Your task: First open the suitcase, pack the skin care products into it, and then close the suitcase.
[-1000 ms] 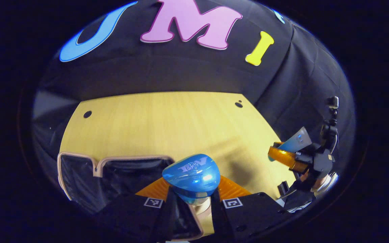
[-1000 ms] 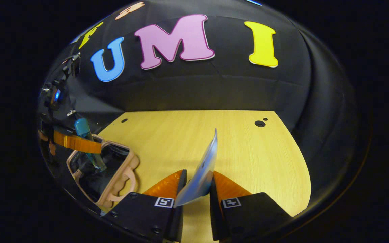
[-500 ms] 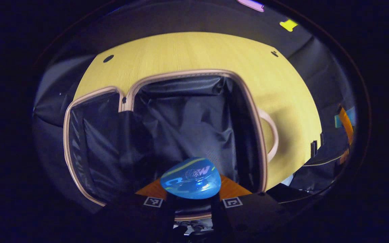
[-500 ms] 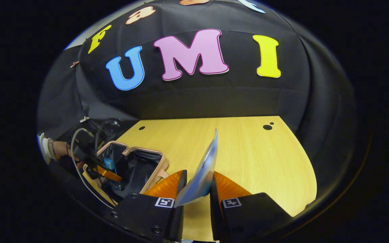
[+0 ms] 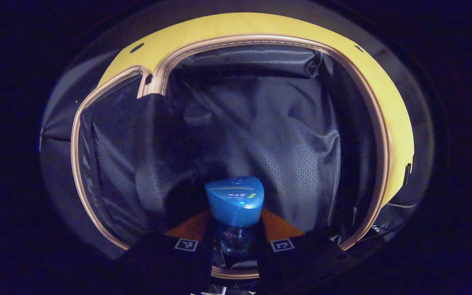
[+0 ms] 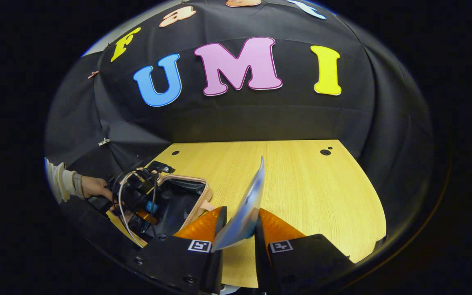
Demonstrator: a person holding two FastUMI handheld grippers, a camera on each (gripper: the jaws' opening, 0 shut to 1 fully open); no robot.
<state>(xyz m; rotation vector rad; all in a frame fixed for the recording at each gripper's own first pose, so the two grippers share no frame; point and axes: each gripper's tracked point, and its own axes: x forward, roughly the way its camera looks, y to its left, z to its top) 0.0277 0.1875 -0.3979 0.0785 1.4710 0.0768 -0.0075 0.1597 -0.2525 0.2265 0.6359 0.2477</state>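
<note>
**Bottle held over the open suitcase, tube held over the tabletop**

In the left gripper view, the left gripper (image 5: 234, 229) is closed on a blue bottle (image 5: 234, 200), its two fingers pressing the bottle's clear lower part from either side, with the blue cap end pointing away from the camera. The bottle hangs over the open suitcase (image 5: 256, 39), above the dark lining (image 5: 260, 131) of the right-hand half. The suitcase's pale rim curves around both halves, and a strip of yellow tabletop (image 5: 395, 110) shows beyond it at the far and right sides.

In the right gripper view, the right gripper (image 6: 239, 225) is closed on a flat tube (image 6: 245, 209), gripped near its lower end and standing up edge-on between the fingers, its thin crimped edge pointing toward the far side. It is held above bare tabletop (image 6: 309, 196), well apart from the suitcase (image 6: 197, 196), which lies at the near left. There a hand (image 6: 94, 187) with a pale sleeve (image 6: 62, 182) holds the left gripper (image 6: 144, 205) down in the suitcase's open mouth.
</note>
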